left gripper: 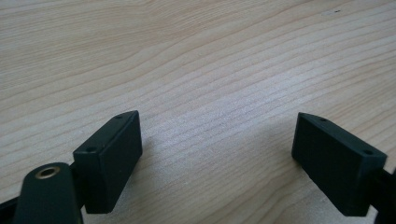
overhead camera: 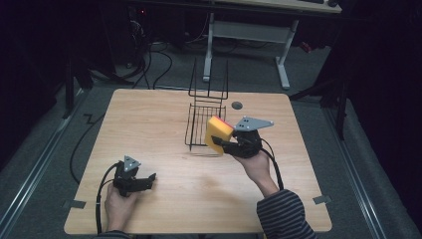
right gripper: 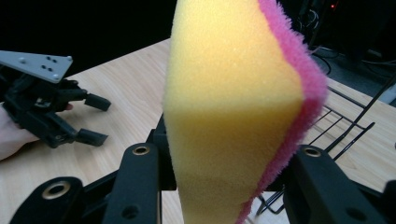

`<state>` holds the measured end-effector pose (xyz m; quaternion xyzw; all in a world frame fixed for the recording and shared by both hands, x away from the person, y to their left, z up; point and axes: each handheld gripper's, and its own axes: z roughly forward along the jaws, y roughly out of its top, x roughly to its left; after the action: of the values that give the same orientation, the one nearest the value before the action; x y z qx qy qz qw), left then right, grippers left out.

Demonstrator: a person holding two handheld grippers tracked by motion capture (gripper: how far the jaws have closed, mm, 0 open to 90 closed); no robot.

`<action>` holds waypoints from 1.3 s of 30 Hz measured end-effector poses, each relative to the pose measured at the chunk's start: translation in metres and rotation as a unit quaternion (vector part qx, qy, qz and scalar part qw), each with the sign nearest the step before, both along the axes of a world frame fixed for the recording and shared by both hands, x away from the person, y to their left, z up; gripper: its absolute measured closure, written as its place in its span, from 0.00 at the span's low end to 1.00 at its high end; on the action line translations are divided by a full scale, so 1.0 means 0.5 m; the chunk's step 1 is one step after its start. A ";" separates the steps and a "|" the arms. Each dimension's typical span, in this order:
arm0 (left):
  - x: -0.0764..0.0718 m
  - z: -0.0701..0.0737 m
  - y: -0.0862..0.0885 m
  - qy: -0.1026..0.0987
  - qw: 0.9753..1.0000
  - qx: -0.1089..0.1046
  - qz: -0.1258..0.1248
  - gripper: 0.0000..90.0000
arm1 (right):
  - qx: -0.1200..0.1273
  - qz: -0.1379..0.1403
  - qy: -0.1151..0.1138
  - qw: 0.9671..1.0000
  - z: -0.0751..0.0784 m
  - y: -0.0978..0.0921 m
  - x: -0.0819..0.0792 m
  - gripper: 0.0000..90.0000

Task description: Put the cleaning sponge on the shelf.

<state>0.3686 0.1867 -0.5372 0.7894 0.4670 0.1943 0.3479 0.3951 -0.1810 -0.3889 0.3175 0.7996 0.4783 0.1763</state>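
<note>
Your right gripper (overhead camera: 222, 143) is clamped on the yellow-and-pink sponge (overhead camera: 218, 133), holding it on edge at the centre of the high view, just at the near right corner of the black wire rack (overhead camera: 201, 124). Your left gripper (overhead camera: 149, 180), lower left, rests with jaws apart over bare table (overhead camera: 149, 119).

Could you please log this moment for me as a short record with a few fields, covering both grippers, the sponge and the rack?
left gripper: open, holding nothing, low over the table at its near left
right gripper: shut on the sponge
sponge: yellow with a pink scouring side, held off the table
wire rack: black, standing at the table's far middle
sponge and rack: sponge at the rack's near right edge, contact unclear
</note>
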 end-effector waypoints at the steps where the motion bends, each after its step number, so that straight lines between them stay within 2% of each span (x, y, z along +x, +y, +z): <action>1: 0.000 0.000 0.000 0.000 1.000 0.000 0.000 0.19 | 0.000 0.000 0.000 1.000 0.000 0.000 0.000 0.67; 4: 0.000 0.000 0.000 0.000 1.000 0.000 0.000 0.19 | -0.012 -0.007 -0.006 1.000 -0.002 0.014 0.018 0.67; 16: 0.000 0.000 0.000 0.000 1.000 0.001 -0.001 0.19 | -0.020 -0.031 -0.010 0.999 -0.020 0.041 0.068 0.67; 28: 0.000 0.000 0.000 0.000 1.000 0.001 -0.001 0.19 | -0.019 -0.061 0.001 0.998 -0.055 0.056 0.113 0.67; 39: 0.000 0.000 0.000 0.001 1.000 0.000 -0.001 0.19 | -0.035 -0.079 0.024 0.996 -0.091 0.075 0.149 0.67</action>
<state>0.3684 0.1869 -0.5371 0.7901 0.4662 0.1935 0.3479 0.4698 -0.1436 -0.4346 0.3852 0.7919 0.4271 0.2052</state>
